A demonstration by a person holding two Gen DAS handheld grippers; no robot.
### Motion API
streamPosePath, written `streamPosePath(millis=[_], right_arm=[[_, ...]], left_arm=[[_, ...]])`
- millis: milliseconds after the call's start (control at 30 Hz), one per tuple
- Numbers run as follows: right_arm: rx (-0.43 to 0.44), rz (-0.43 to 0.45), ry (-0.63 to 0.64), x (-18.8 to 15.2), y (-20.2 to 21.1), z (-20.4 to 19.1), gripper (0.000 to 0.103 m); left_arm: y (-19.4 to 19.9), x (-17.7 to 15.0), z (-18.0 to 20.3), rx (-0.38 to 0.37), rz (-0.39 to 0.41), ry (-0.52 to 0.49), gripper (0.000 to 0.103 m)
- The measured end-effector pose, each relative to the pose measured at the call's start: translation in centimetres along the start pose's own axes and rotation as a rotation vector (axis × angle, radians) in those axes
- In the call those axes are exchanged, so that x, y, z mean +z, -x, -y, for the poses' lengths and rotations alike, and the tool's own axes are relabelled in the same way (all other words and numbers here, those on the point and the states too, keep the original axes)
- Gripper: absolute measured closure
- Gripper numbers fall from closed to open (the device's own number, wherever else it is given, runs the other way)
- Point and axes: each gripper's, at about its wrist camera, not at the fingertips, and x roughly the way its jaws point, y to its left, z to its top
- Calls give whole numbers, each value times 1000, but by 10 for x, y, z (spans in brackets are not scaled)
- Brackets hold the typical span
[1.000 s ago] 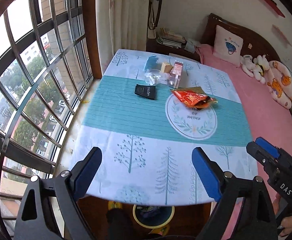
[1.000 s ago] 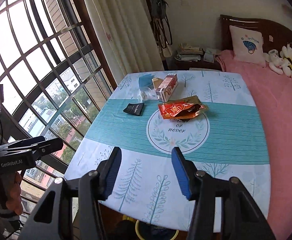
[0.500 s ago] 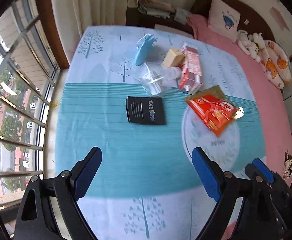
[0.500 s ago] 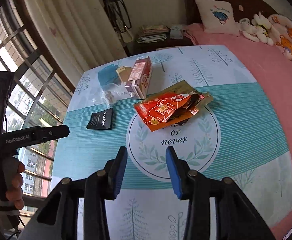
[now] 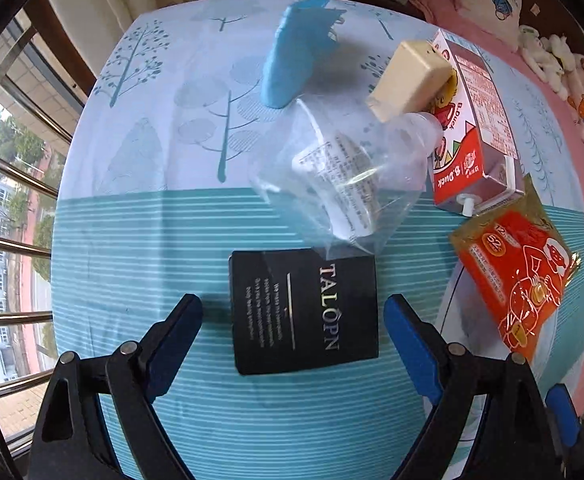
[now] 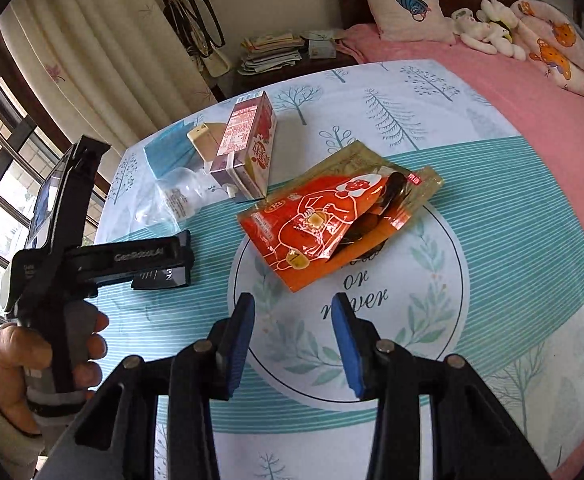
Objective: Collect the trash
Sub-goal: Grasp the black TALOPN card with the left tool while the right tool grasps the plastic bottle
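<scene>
Your left tongs (image 5: 292, 344) spread wide, straddling the black packet (image 5: 303, 310) flat on the worktop (image 5: 132, 240); your right tongs (image 6: 293, 342) released, near the orange wrapper (image 6: 323, 220), nothing gripped

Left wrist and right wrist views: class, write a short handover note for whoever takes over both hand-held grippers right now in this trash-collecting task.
Left hand-held gripper: open, empty, fingers either side of the black packet, not gripping it.
Right hand-held gripper: open, empty, just short of the orange snack bag.
All trash sits on the table: the black packet, the orange bag, clear plastic bag, red carton, beige box, blue item.
Done: nothing collected.
Left: pick up every piece; no bin is visible now.
</scene>
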Motion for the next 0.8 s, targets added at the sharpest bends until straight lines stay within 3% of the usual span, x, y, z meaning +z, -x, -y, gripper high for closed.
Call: streamPosePath(millis=[167, 200, 267, 433, 667, 800], right_arm=[[4, -7, 14, 0, -2, -7, 63], [7, -7, 16, 0, -1, -8, 63], [19, -8, 18, 2, -1, -11, 63], [56, -18, 51, 8, -6, -28, 63], [164, -50, 35, 31, -27, -60, 62], [224, -57, -9, 50, -45, -78, 46]], left_arm=[[-3, 2, 16, 53, 15, -32, 14], [-2, 0, 18, 53, 23, -38, 17], [3, -2, 19, 53, 46, -39, 33], [11, -12, 14, 3, 42, -29, 34], [50, -13, -16, 7, 137, -3, 34], [67, -2, -39, -9, 180, 32, 34]])
